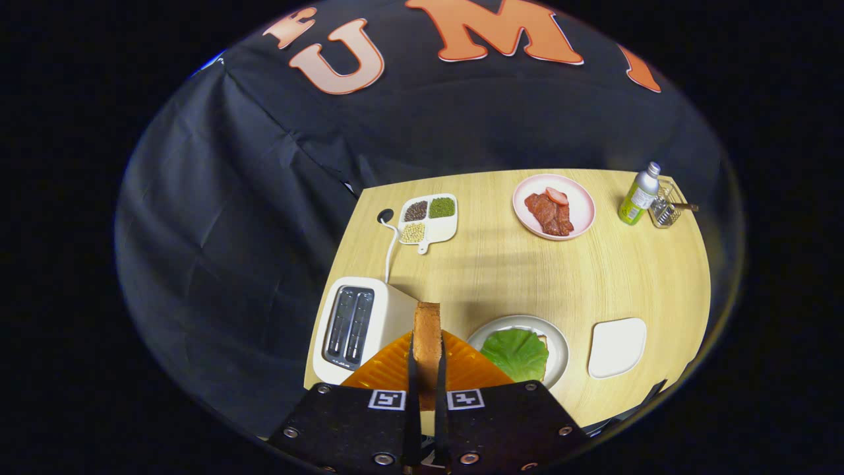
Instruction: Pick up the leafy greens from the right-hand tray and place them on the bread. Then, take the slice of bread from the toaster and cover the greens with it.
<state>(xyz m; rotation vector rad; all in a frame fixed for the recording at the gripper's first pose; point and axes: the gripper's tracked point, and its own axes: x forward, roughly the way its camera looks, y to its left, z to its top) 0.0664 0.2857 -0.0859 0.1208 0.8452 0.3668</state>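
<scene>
The slice of bread (427,343) stands on edge between the 2 fingers of the gripper (427,369), which are drawn in narrow and press on its 2 flat faces; its crust edge rises above the fingertips. The slice is held in the air above the table (527,277).

Just ahead and to the right of the fingers, the leafy greens (515,351) lie on a lower slice of bread (542,340), of which 1 corner shows past the leaf. Both rest on a round plate (559,343). Further right of the plate lies the white tray (617,348), its surface bare.

Just ahead and to the left of the fingers stands the toaster (359,326), white, with 2 slots on top. Its cord (390,251) runs away to a hole in the table.

Beyond the fingers, at the far side: a divided dish (430,221) with 3 compartments of grains, a pink plate (583,204) with meat slices (549,212), a bottle (638,194) and, just beside it, a small wire basket (667,206).
</scene>
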